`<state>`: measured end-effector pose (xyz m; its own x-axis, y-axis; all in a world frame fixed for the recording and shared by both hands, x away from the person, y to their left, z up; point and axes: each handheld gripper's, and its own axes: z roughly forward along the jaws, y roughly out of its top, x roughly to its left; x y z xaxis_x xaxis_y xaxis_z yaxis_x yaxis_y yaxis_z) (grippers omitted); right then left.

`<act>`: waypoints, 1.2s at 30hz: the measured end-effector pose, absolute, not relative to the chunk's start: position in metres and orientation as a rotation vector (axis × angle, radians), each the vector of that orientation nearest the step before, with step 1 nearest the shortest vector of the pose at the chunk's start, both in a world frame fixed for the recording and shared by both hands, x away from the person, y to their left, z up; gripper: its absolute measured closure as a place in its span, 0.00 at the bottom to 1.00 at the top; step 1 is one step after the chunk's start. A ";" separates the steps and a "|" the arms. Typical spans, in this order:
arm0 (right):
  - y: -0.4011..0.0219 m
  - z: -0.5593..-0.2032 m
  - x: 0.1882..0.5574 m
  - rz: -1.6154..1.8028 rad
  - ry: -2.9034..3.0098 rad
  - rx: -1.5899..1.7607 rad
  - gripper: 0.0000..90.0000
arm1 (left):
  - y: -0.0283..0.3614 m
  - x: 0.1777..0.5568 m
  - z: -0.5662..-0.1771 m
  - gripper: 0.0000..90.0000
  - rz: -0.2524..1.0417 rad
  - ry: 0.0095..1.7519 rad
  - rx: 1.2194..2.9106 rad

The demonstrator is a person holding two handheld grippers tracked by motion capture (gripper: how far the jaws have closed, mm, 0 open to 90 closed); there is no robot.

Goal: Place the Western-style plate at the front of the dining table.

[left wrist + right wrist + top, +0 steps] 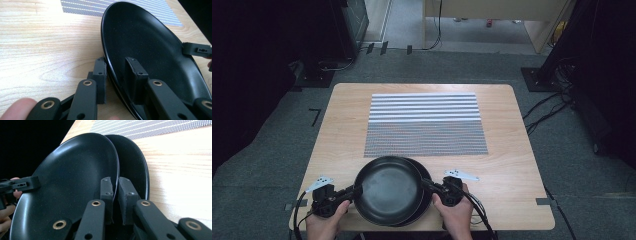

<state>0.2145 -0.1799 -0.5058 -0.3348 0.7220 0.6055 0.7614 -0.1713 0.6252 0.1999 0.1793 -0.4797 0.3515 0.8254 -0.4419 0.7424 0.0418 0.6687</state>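
Two black plates overlap near the table's front edge. The upper plate (388, 190) has my left gripper (354, 191) shut on its left rim and my right gripper (427, 184) shut on its right rim. In the left gripper view the left gripper (116, 75) has one pad under the rim and one on the upper plate's (150, 42) inner face. In the right gripper view the right gripper (116, 195) pinches the upper plate (75, 170) the same way. The lower plate (135, 162) peeks out just beyond, and its edge (426, 172) shows at the right.
A grey and white striped placemat (426, 124) lies in the middle of the wooden table (512, 165), beyond the plates. Dark carpet, cables and stands surround the table. A hand holds each gripper at the table's front edge.
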 end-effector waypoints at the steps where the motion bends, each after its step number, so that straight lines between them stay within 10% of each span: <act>1: -0.180 -0.506 0.215 -1.562 -1.997 -1.789 0.92 | 0.179 0.200 -0.480 0.80 0.118 1.404 1.712; 36: -0.177 -0.504 0.219 -1.622 -1.656 -1.884 0.95 | 0.178 0.207 -0.474 0.85 0.026 1.436 1.630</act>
